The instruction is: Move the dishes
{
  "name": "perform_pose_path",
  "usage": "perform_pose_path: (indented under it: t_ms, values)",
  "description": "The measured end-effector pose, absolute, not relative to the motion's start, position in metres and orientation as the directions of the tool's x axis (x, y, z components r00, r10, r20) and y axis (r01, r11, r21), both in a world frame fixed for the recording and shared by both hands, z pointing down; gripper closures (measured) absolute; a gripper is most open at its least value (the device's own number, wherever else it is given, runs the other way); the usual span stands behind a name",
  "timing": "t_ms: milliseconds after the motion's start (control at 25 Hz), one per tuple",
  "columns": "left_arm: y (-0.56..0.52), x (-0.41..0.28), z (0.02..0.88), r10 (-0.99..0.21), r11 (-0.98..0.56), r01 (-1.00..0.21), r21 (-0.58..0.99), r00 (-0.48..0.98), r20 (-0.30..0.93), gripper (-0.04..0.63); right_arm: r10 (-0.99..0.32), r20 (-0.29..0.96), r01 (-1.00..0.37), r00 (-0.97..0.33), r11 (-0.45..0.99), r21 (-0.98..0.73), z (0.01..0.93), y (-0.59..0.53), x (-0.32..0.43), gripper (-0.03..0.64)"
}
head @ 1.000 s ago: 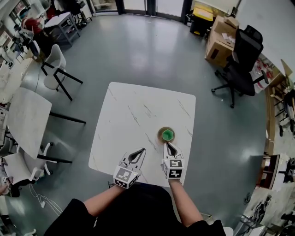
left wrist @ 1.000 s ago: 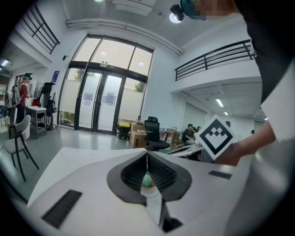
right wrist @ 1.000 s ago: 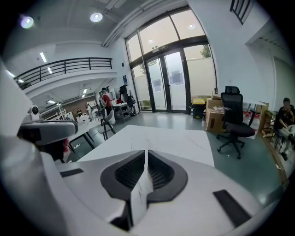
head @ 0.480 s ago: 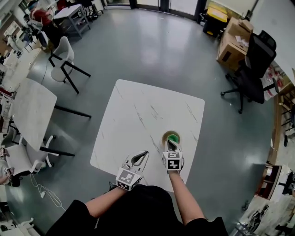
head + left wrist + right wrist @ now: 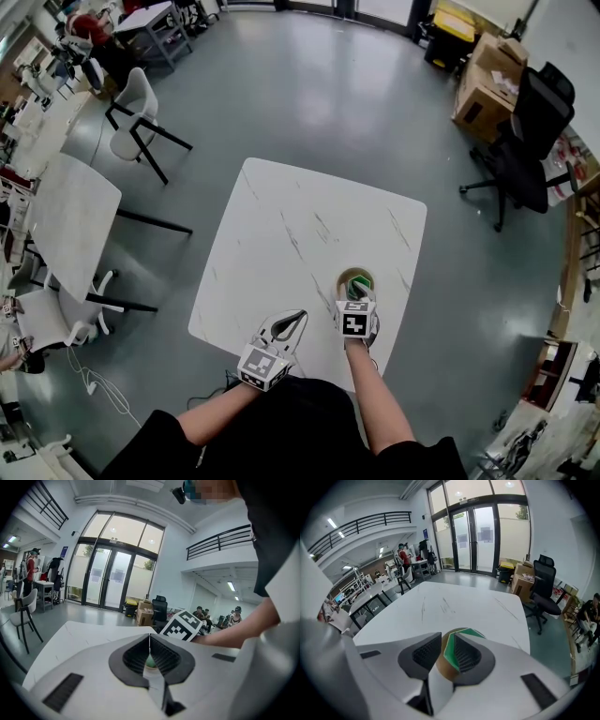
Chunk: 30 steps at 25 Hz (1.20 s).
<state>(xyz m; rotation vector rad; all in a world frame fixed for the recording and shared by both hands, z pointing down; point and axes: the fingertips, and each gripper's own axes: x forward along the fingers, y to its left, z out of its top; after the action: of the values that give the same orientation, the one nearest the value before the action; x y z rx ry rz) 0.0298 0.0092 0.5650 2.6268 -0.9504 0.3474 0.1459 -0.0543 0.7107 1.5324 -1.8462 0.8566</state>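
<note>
The step in hand looks like the first grasp: getting hold of the dish before it can be moved.

In the head view the white table fills the middle of the frame. The one dish, a small brown round bowl, sits in the lower right part of the tabletop, close to the edge nearest the person. A green piece lies inside it; whether that is a second dish I cannot tell.

The right gripper points steeply down onto the near rim of the dish. Its own view shows the jaws released and standing apart; they have just been opening. The brown rim and the edge of the green piece stand in the gap. One jaw is outside the bowl and the other over its inside, so they straddle the rim without visibly pressing on it.

The left gripper hangs over bare tabletop at the lower middle of the frame, just beside the right one and apart from the dish. Its jaws are clenched together with nothing between them.

The next move, as I judge it, calls for closing the right jaws onto the rim and lifting. The grip is on one side only, so the bowl may tilt and the green piece may slide. A firm, level lift would suit.
</note>
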Motion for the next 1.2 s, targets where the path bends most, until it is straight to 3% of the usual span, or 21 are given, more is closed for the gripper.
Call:
perform_pose_path:
  t_ms: [640,1200]
  values:
    - [0.016,0.009,0.565,-0.618,-0.682,-0.698,0.219,0.71,0.338,0.578,-0.595,0.79,-0.987,-0.148,0.134,-0.084,0.719,-0.056,0.147,0.569]
    - [0.001,-0.051,0.552,-0.642,-0.671,-0.696,0.258,0.718,0.269,0.578,-0.683,0.725,-0.995,-0.086,0.103,-0.021,0.646,-0.055,0.108,0.594]
